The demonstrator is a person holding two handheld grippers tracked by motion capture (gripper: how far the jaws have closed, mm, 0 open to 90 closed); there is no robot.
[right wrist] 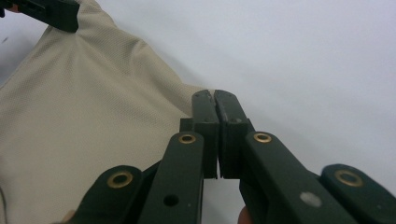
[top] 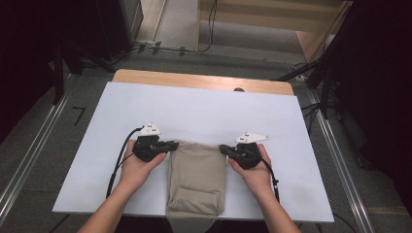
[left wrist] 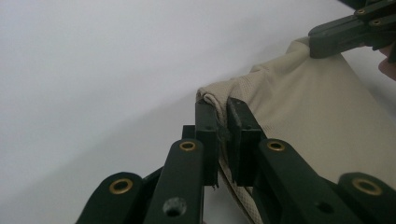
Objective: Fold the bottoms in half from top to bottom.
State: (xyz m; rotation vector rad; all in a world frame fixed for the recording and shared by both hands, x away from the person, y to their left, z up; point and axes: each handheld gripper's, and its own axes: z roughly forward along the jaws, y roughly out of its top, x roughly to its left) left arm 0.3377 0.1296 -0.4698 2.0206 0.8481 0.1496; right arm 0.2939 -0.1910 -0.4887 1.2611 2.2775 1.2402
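A beige folded garment (top: 197,179) lies on the white table top (top: 194,111), its near end hanging over the front edge. My left gripper (top: 172,144) is shut on the garment's far left corner; in the left gripper view (left wrist: 223,105) bunched fabric (left wrist: 303,107) sits pinched between the jaws. My right gripper (top: 222,148) is shut on the far right corner, and its own view (right wrist: 215,95) has the jaws pressed together at the edge of the fabric (right wrist: 84,116). The far edge sags slightly between the two corners. Each gripper view also catches the other gripper (left wrist: 327,39) (right wrist: 60,16) clamped on the opposite corner.
A strip of bare wood (top: 194,80) runs along the table's far edge. Dark stands and cables (top: 311,111) crowd the floor to the right and behind, and metal rails (top: 29,155) flank both sides. White surface lies free beyond the garment.
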